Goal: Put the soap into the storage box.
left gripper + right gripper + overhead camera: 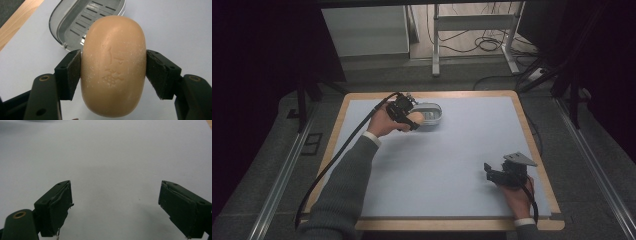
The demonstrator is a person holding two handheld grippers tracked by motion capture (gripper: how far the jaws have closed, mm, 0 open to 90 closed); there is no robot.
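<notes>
Soap (113, 66) in jaws — dish (75, 22) behind

Just ahead of the left gripper (113, 72), whose jaws are taken up by the soap (113, 66), the way is blocked low down by the dish (75, 22); its slotted floor lies open from above. To the gripper's right, bare mat (462, 145) is left free, and room is also found behind it toward the person. Ahead of the right gripper (115, 205) nothing stands between or beyond the spread jaws. The mat's wooden border (539, 150) is met just past that gripper's outer side.
</notes>
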